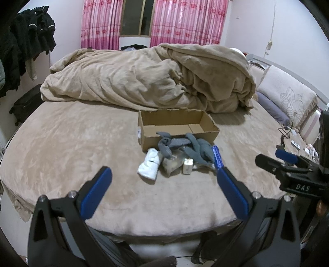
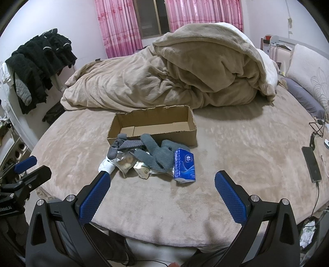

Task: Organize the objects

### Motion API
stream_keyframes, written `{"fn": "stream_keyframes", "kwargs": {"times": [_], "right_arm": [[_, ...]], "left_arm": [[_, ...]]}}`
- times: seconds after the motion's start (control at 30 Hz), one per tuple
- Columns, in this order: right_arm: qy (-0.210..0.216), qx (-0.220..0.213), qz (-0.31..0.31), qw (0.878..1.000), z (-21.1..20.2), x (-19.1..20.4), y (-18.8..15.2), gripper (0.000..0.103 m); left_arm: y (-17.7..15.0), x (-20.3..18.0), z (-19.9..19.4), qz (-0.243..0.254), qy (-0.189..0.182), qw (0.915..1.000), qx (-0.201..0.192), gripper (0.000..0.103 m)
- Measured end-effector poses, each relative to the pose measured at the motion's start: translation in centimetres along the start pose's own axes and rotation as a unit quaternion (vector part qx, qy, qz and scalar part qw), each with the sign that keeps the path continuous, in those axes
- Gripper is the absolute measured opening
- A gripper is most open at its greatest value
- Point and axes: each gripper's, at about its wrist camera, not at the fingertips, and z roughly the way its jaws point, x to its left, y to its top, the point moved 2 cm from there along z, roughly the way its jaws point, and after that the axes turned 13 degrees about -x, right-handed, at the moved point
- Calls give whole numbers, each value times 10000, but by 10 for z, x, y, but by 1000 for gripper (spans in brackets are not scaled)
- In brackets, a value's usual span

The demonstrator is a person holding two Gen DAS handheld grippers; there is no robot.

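A bedroom in a home. A wide bed [image 2: 226, 143] under a tan cover fills the room, with a rumpled duvet [image 2: 174, 71] heaped on its far half. Pillows [image 2: 308, 67] lie at the bed's right end. Behind the bed, pink flowered curtains [image 2: 119, 26] frame a window [image 2: 152, 16]. Left of the bed, dark clothes [image 2: 41, 61] hang in a pile against the wall.

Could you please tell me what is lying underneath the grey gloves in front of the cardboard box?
Under the grey gloves lie a clear snack packet and a small white packet. A white sock pokes out beside them. Anything deeper is covered.
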Motion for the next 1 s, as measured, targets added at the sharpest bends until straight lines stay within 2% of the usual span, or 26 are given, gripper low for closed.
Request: {"fn": "stream_keyframes", "kwargs": {"times": [1.0], "right_arm": [[-7,29,29,10000,2,-1,-1,103]], "left_arm": [[2,1,0,11,-3,10000,11,103]]}}
